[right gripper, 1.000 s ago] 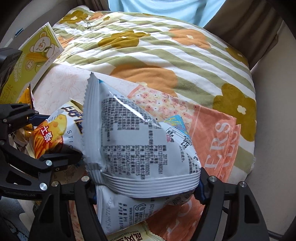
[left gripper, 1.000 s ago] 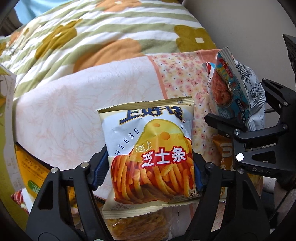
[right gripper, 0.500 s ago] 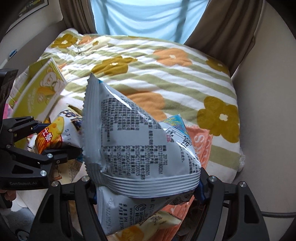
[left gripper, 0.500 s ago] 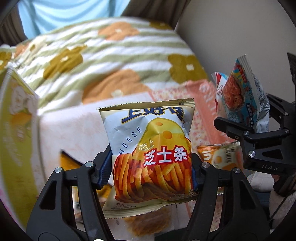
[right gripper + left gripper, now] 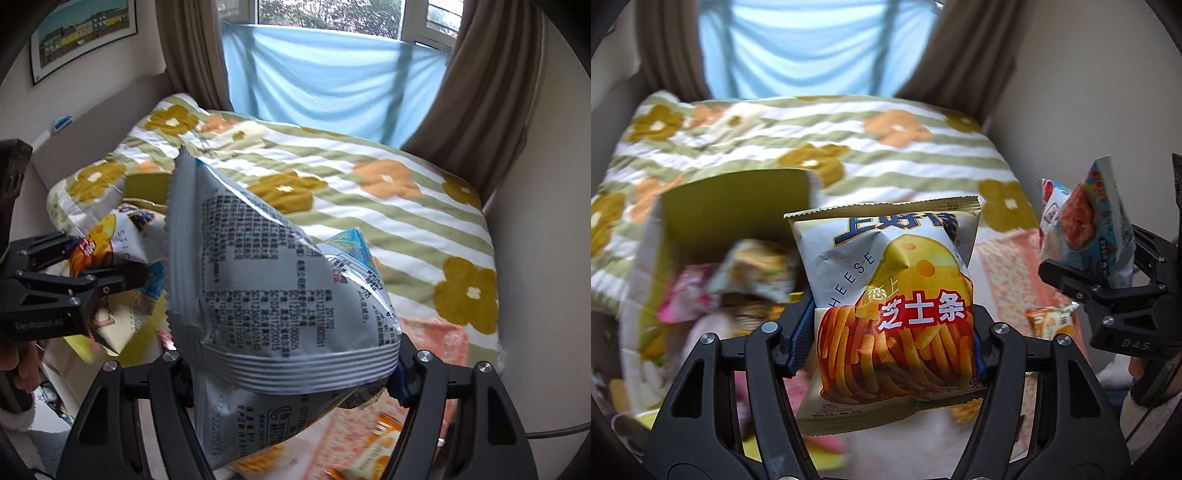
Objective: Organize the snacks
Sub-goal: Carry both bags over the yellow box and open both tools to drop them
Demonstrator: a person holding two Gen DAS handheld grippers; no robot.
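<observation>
Left wrist view: the left gripper [image 5: 892, 332] is clamped on an upright cheese-stick bag [image 5: 890, 291], which stands between its blue pads [image 5: 799, 341], top seam pointing away from the fingers.
Jaw motion: the left jaws were just closing in on the bag, which sits pressed between them.
Beyond its left finger: an open yellow-green carton [image 5: 738, 206] holding blurred snack packets [image 5: 753, 269], lying on the flowered quilt [image 5: 820, 147].
To its right: the right gripper [image 5: 1097, 284], held up beside it with a blue snack bag [image 5: 1086, 225].
Below the right gripper: an orange packet [image 5: 1049, 321] on a pink floral cloth [image 5: 1001, 266].
Right wrist view: the right gripper [image 5: 291, 373] is clamped on the silver back of its snack bag [image 5: 266, 280], which rises tilted from the jaws.
To its left: the left gripper [image 5: 107, 269] with the cheese-stick bag [image 5: 110, 243], near the carton [image 5: 144, 186].
</observation>
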